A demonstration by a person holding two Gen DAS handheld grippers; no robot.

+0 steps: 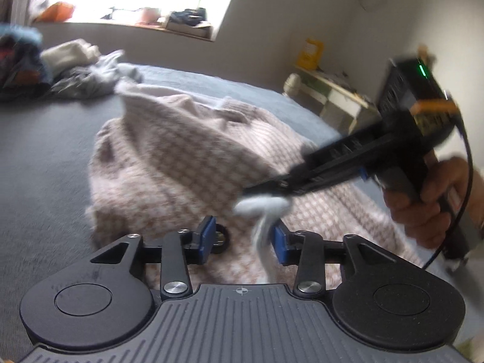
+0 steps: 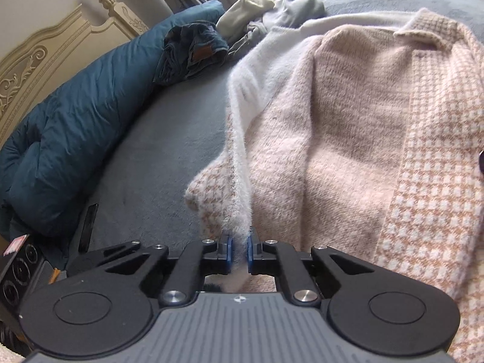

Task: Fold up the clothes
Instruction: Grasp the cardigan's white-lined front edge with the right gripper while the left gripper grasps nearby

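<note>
a: status at the fingers?

b: right gripper (image 2: 237, 252): fingers nearly closed, clamping a fuzzy white edge of the cardigan (image 2: 348, 139). the fabric runs taut from the pads up toward the collar. left gripper (image 1: 242, 242): fingers set wide apart. a strand of the same white edge hangs just beside its right finger (image 1: 279, 245), but nothing is clamped.

a: location of the cardigan?

b: on the bed (image 1: 45, 157), spread over the grey cover. the pink checked front faces up, the collar lies at the far end from the right gripper, and the near edge is lifted off the bed by the right gripper.

a: progress?

b: judged early. the cardigan is rumpled and bunched on the side away from the right gripper. no flat fold shows. remaining, by estimate: bring the lifted edge across the body, tuck the sleeves, fold lengthwise, then process the rest of the laundry.

a: what else is on the bed?

b: beyond the collar of the cardigan, a heap of grey and cream clothes (image 2: 272, 9). beside that heap, folded jeans (image 2: 193, 51) rest on a blue quilt (image 2: 66, 133) that runs along the headboard (image 2: 45, 51). a dark flat object, too unclear to name, lies on the bed near the right gripper.

a: obstructions?

b: the heap touches or nearly touches the white edge near the collar, and may catch on it. the two grippers work close together over the same edge, so a collision is possible. the left view is motion-blurred, so the exact contact there cannot be confirmed.
</note>
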